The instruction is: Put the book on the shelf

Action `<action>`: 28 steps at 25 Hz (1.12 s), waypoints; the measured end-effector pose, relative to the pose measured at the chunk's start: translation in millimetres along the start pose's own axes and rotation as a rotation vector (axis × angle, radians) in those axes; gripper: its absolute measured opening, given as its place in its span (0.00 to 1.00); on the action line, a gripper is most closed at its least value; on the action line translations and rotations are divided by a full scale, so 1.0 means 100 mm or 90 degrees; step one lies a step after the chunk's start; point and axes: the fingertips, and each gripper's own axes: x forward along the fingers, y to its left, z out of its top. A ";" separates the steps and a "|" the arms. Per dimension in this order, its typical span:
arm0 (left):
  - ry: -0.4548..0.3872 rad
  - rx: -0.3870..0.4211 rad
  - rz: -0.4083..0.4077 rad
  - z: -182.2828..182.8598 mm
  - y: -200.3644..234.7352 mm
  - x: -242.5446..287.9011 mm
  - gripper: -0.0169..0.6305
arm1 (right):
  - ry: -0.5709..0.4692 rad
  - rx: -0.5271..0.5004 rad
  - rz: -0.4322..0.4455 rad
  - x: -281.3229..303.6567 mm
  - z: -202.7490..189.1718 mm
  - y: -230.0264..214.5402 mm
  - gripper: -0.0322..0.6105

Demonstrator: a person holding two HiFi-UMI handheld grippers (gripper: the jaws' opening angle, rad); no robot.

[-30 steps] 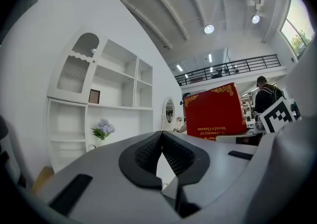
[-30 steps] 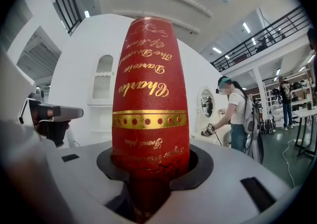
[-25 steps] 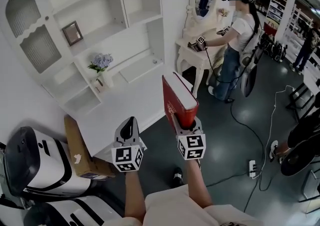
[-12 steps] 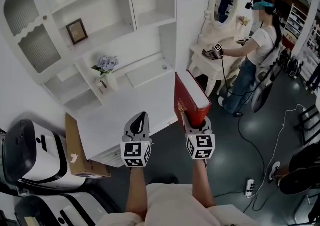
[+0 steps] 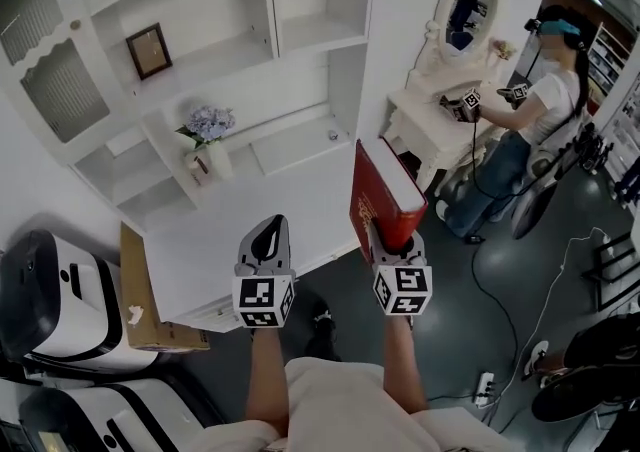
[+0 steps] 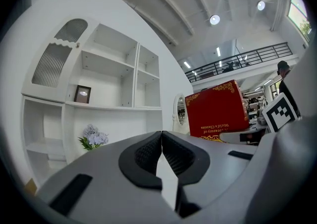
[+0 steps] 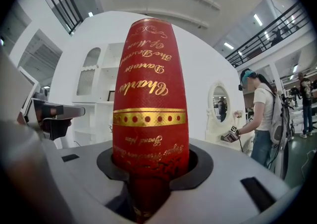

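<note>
A thick red book (image 5: 382,198) with gold lettering stands upright in my right gripper (image 5: 392,240), whose jaws are shut on its spine end; the right gripper view is filled by its red spine (image 7: 150,94). My left gripper (image 5: 266,238) is held beside it, shut and empty, its pads meeting (image 6: 161,143). From the left gripper view the book (image 6: 218,110) shows to the right. Ahead stands the white shelf unit (image 5: 240,50) with open compartments, a framed picture (image 5: 148,50) and a small flower vase (image 5: 208,132).
A white vanity with oval mirror (image 5: 450,90) stands right of the shelf; a person (image 5: 520,130) with grippers works at it. A cardboard box (image 5: 145,295) and white machines (image 5: 50,300) lie at the left. Cables and a power strip (image 5: 485,388) cross the dark floor.
Both grippers and the book have moved forward toward the shelf unit, which now looks larger and nearer. The grip on the book is unchanged.
</note>
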 end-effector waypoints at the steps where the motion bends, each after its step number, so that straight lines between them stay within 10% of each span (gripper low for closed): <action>1: -0.004 -0.001 0.001 0.01 0.03 0.09 0.05 | -0.003 0.002 0.005 0.09 0.04 -0.02 0.36; 28: -0.020 0.017 -0.022 0.26 0.88 2.27 0.05 | -0.037 0.040 0.026 2.35 0.75 -0.49 0.36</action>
